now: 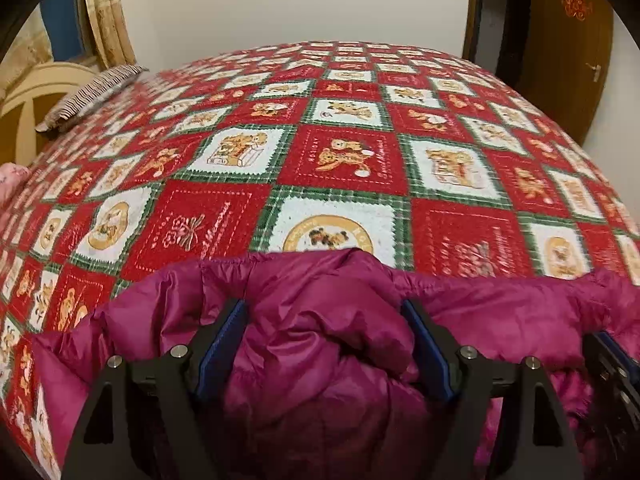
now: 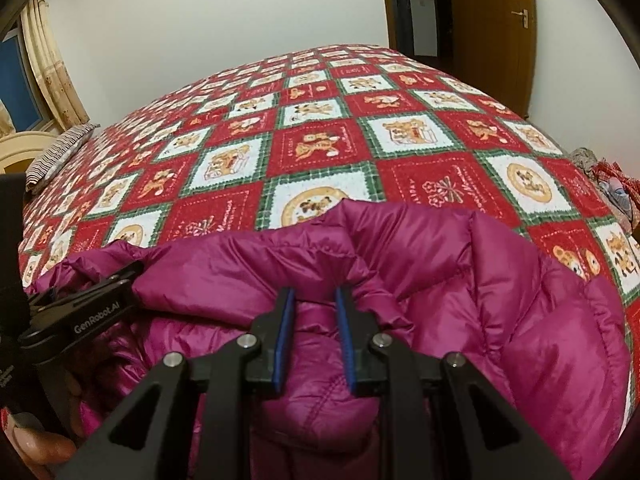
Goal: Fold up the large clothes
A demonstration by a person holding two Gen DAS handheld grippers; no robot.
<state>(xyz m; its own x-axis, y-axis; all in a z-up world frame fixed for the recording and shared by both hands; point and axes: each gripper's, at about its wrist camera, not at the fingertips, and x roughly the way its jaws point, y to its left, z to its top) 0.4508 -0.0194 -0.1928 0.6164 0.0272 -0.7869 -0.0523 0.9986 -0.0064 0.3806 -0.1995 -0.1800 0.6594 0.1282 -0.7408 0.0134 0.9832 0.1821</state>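
Note:
A magenta puffer jacket [image 1: 320,344] lies bunched at the near edge of the bed; it also shows in the right wrist view [image 2: 500,300]. My left gripper [image 1: 324,312] has its jaws wide apart with a thick fold of the jacket between them. My right gripper [image 2: 314,296] has its jaws closed to a narrow gap on a fold of the jacket. The left gripper's body [image 2: 80,316] shows at the left of the right wrist view, resting on the jacket. The right gripper's edge [image 1: 612,364] shows at the right of the left wrist view.
The bed is covered by a red, white and green checked quilt with bear pictures [image 1: 344,152]. A striped pillow [image 1: 88,96] lies at the far left by the cream headboard [image 1: 36,92]. A wooden door [image 2: 492,20] stands at the far right. Loose cloth [image 2: 608,184] lies beyond the bed's right edge.

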